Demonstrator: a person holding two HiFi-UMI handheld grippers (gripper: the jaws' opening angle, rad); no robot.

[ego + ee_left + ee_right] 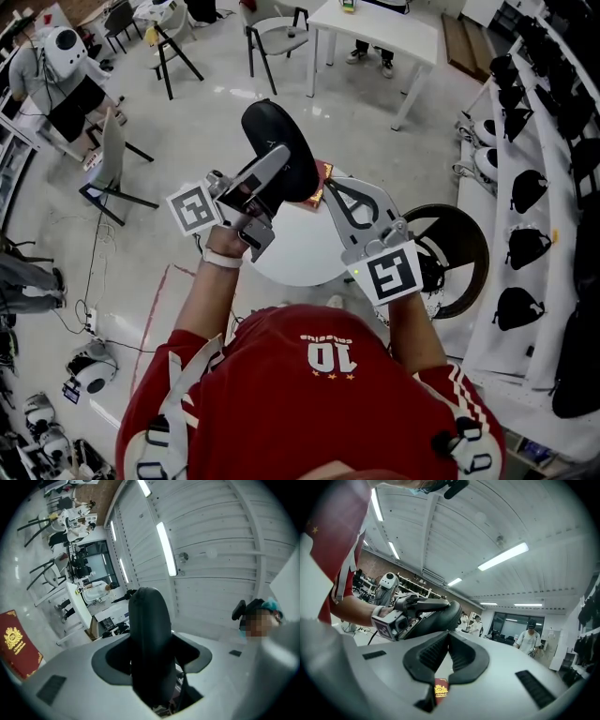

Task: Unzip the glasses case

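Now we grip the black glasses case [277, 141] in our left tongs [152, 660], above the white desk [300, 258] — our right tongs [449, 637] pinched together, empty, close beside it.

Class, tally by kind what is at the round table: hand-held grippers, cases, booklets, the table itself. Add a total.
Hand-held grippers: 2, the left hand-held gripper and the right hand-held gripper
Glasses case: 1
Red booklet: 1
Round table: 1
Total: 5
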